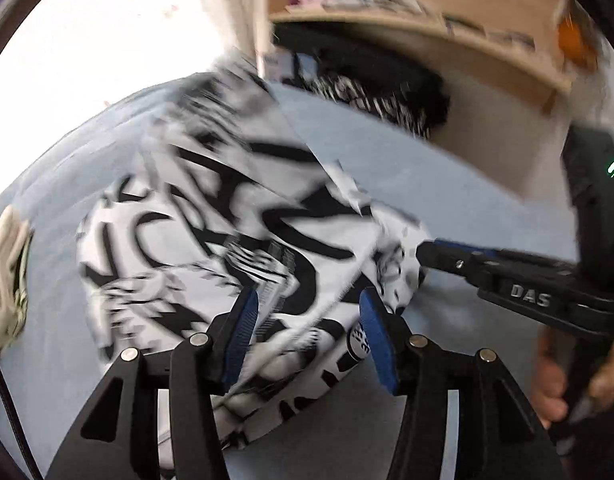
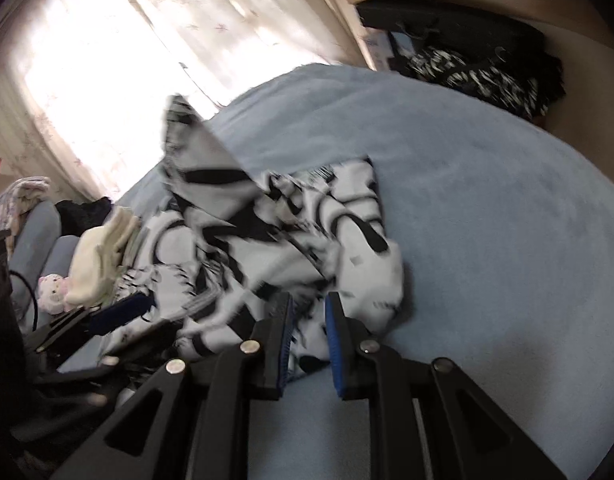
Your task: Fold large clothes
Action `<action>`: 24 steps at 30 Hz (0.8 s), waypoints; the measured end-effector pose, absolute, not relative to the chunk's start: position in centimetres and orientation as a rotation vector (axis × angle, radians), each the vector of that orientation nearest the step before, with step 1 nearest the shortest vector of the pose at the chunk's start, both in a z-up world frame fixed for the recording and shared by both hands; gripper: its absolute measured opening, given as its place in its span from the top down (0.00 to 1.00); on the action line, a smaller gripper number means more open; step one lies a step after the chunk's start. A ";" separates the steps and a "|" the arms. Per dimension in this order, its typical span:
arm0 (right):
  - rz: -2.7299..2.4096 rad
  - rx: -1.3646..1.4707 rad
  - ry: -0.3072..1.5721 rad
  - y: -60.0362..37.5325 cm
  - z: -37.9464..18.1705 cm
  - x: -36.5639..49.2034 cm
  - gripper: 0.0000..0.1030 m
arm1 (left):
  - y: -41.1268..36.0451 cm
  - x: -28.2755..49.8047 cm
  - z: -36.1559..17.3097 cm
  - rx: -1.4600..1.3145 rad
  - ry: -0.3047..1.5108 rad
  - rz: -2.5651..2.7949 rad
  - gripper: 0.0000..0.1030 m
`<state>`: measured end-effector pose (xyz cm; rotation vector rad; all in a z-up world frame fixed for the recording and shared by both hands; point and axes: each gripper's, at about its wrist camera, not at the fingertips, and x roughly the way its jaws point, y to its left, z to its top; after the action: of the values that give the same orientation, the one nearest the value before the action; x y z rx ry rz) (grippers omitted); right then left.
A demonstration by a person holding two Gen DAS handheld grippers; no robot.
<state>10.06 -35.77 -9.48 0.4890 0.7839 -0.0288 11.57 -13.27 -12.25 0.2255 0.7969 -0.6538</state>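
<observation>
Spread wide over black-and-white garment (image 1: 211, 232) at lower frame, left gripper (image 1: 307, 320) gripped nothing; right gripper (image 2: 309, 330) narrow, unclear whether pinching cloth; best re-pinched at hem

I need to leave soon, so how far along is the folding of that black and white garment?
Partly done: the black-and-white garment lies doubled over but rumpled on the blue bedcover. In hand: left gripper open above it, right gripper at its edge. Left: smoothing, final folds.
</observation>
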 end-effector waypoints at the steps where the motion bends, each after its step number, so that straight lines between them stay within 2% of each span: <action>1: -0.013 0.492 0.778 -35.9 -9.2 10.3 0.69 | -11.9 11.9 -11.3 0.185 0.788 -0.632 0.49; 2: 0.008 0.499 0.773 -36.1 -8.8 10.6 0.55 | -10.6 12.3 -10.7 0.151 0.783 -0.607 0.49; 3: 0.031 0.512 0.772 -36.4 -8.5 11.3 0.50 | -9.1 13.1 -10.2 0.108 0.781 -0.574 0.49; 7: 0.077 0.591 0.800 -37.3 -9.3 13.5 0.50 | -3.7 18.3 -10.6 -0.017 0.845 -0.418 0.49; 11: 0.156 0.674 0.882 -38.1 -11.5 16.3 0.50 | 0.5 22.1 -13.8 -0.125 0.949 -0.328 0.49; 15: 0.204 0.656 0.960 -37.6 -13.2 18.9 0.61 | 3.1 23.5 -16.6 -0.291 0.990 -0.383 0.47; 16: 0.208 0.642 0.967 -37.4 -13.4 19.3 0.64 | 3.5 23.6 -16.9 -0.311 0.984 -0.390 0.47; 17: 0.209 0.629 0.976 -37.3 -13.6 19.7 0.73 | 3.5 23.5 -17.1 -0.312 0.974 -0.394 0.46; 20: 0.189 0.604 1.005 -36.7 -13.7 20.8 0.82 | 3.8 23.8 -18.0 -0.332 0.961 -0.412 0.45; 24: 0.118 0.530 0.916 -35.9 -9.8 18.6 0.86 | 3.2 24.0 -18.0 -0.326 0.984 -0.435 0.45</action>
<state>18.58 -35.93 -9.84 0.5297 0.9160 0.1185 24.00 3.24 -17.95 -0.3257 0.9838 -0.4350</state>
